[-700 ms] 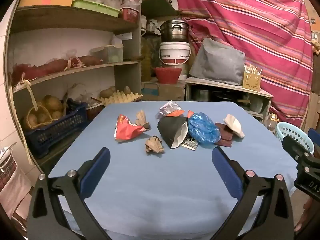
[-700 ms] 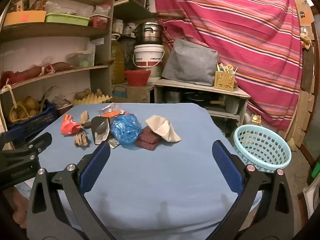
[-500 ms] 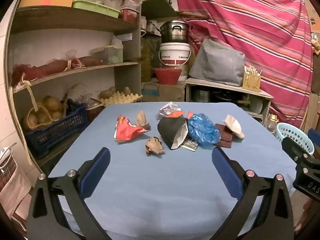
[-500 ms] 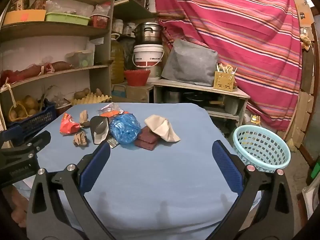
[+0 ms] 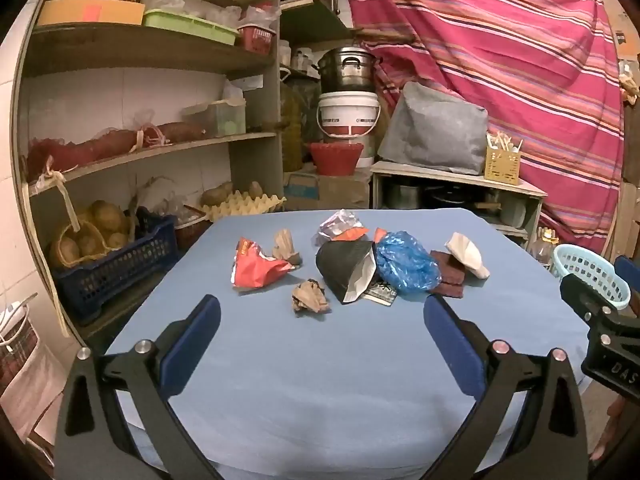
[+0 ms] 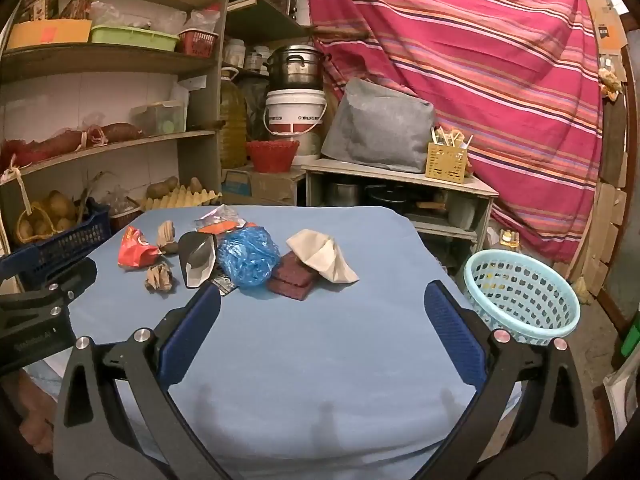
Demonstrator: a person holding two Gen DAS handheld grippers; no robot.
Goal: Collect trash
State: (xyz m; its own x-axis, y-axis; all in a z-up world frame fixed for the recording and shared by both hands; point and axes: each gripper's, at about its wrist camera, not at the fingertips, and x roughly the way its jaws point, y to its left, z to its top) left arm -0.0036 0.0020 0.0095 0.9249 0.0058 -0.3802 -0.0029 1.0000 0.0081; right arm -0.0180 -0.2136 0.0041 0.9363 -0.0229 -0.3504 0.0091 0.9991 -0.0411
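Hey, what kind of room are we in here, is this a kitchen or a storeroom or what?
Most likely a home pantry or storeroom. Wooden shelves hold potatoes in baskets, an egg tray sits nearby, and a big cooking pot stands on a white bucket.

The right gripper [image 6: 320, 308] has advanced slightly toward the blue bag [image 6: 249, 257]. Its left fingertip [image 6: 208, 300] now overlaps the pile's near edge.

Each claw, left [image 5: 320, 322] and right [image 6: 320, 308], has two matte black angular arms with slotted cut-outs, silver round screws at the joints, and flat blue pads [image 5: 192, 344] on the fingers. White lettering marks the right claw's black housing seen in the left view.
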